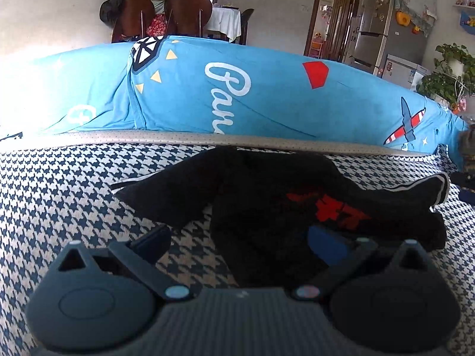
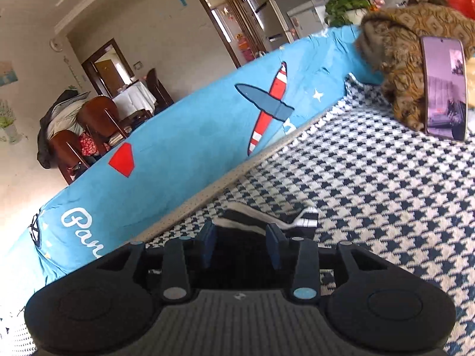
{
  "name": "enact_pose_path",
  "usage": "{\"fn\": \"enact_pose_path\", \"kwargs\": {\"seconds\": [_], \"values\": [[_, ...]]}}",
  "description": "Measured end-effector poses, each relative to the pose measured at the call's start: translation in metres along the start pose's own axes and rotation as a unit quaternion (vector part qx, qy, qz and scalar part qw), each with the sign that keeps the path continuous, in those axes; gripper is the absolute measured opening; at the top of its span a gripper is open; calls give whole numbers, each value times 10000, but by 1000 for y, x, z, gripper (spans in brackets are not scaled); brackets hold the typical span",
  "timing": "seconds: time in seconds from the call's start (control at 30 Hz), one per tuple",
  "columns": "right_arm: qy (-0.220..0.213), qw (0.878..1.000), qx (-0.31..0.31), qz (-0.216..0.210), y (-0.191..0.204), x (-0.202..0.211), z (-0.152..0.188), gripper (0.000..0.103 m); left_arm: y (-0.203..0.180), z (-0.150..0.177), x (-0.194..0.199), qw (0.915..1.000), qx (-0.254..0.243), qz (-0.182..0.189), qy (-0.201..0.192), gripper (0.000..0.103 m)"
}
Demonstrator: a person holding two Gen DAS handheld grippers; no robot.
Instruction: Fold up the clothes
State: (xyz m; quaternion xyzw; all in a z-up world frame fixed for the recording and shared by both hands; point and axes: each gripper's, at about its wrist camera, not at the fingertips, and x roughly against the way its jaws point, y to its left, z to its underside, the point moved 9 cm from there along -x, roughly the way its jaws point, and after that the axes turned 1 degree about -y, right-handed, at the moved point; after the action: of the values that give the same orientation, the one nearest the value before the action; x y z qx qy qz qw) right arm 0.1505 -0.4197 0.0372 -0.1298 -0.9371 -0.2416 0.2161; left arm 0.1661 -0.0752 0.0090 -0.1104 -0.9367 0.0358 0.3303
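Note:
A black garment [image 1: 267, 195] with a red print and white-striped cuffs lies crumpled on the houndstooth sofa seat [image 1: 74, 195]. My left gripper [image 1: 237, 246] is open just in front of it, the right finger [image 1: 326, 246] over the garment's near edge, the left finger over bare seat. In the right wrist view the garment's striped cuff end [image 2: 297, 221] shows. My right gripper [image 2: 242, 244] is partly open with black cloth between its fingers; whether the pads press it is unclear.
A blue printed sofa back [image 1: 237, 95] runs behind the seat. A brown furry cushion [image 2: 409, 68] and a propped phone [image 2: 443, 89] sit at the seat's far right end. Dining chairs [image 1: 166, 14] and a fridge [image 1: 386, 29] stand beyond.

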Motion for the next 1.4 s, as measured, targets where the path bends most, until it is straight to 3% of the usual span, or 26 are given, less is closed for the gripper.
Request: {"fn": "enact_pose_path", "kwargs": {"seconds": [0.17,0.3,0.47,0.7,0.83,0.93,1.03,1.13,1.3,1.37,1.4], "values": [[-289,9956,615,-643,36,-5,-14,39,-9,3,-7,9998,35,189,110,103],[98,9890,972,-1107,65,-27,3,46,-14,7,-11,9996,-51,229,169,103],[447,9807,1637,-966,79,-65,29,57,-14,9,-12,9994,-31,278,210,103],[695,9759,1942,-715,71,-97,46,72,-9,10,-19,9991,94,247,323,103],[869,9713,2129,-616,69,-106,55,74,-8,10,-21,9989,137,253,373,103],[570,9681,2366,-600,77,-100,49,74,-8,10,-20,9989,142,258,370,103],[278,9687,2309,-863,87,-90,35,75,-9,11,-20,9988,129,264,387,103],[546,9674,2353,-766,89,-100,42,83,-10,13,-21,9987,107,270,424,103],[1366,9533,2640,-542,76,-123,84,84,-12,15,-21,9985,87,294,451,103],[1340,9529,2677,-482,74,-124,86,82,-12,15,-21,9985,87,300,460,103],[1306,9533,2685,-457,73,-124,86,75,-13,15,-22,9985,80,294,465,103]]}}
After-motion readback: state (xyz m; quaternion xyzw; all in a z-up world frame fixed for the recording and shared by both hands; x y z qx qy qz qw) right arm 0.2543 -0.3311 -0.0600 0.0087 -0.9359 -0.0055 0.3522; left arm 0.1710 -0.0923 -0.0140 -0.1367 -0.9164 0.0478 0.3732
